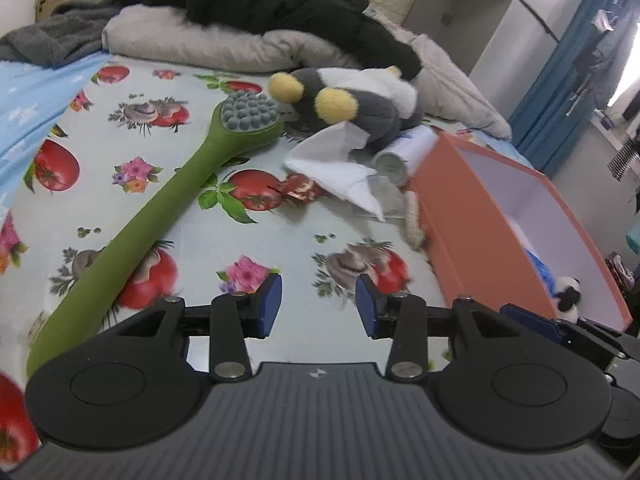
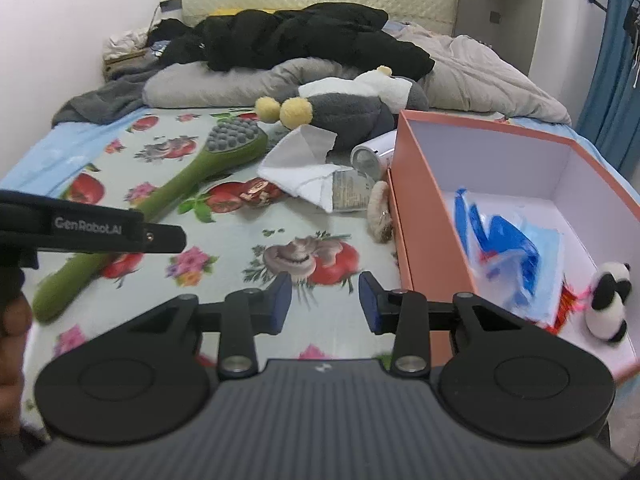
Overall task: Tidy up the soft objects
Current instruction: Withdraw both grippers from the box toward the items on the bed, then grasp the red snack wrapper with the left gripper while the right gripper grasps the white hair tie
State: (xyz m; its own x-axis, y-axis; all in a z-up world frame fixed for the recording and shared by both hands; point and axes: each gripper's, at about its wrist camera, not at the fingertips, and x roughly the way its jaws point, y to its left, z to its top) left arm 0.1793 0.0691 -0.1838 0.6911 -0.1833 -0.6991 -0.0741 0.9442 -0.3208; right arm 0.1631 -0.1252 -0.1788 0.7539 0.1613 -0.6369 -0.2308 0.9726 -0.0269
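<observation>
Left claw (image 1: 319,306) is hovering spread and empty over the fruit-print bed sheet (image 1: 192,240), angled downward; right claw (image 2: 325,302) is doing likewise just beside the orange box (image 2: 430,216), nothing between its pads. Panda plush (image 2: 610,304) is sitting inside that box. Farther off, green massage brush (image 1: 160,216), white cloth (image 1: 340,168) and grey bee plush (image 1: 360,108) are lying on the bed.

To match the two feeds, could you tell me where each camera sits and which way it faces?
Left wrist: behind the open left gripper, facing the floral bed sheet; right gripper's tip at right.
Right wrist: behind the open right gripper, facing the orange box; left gripper and hand at left.
Shared: green massager, grey plush.
</observation>
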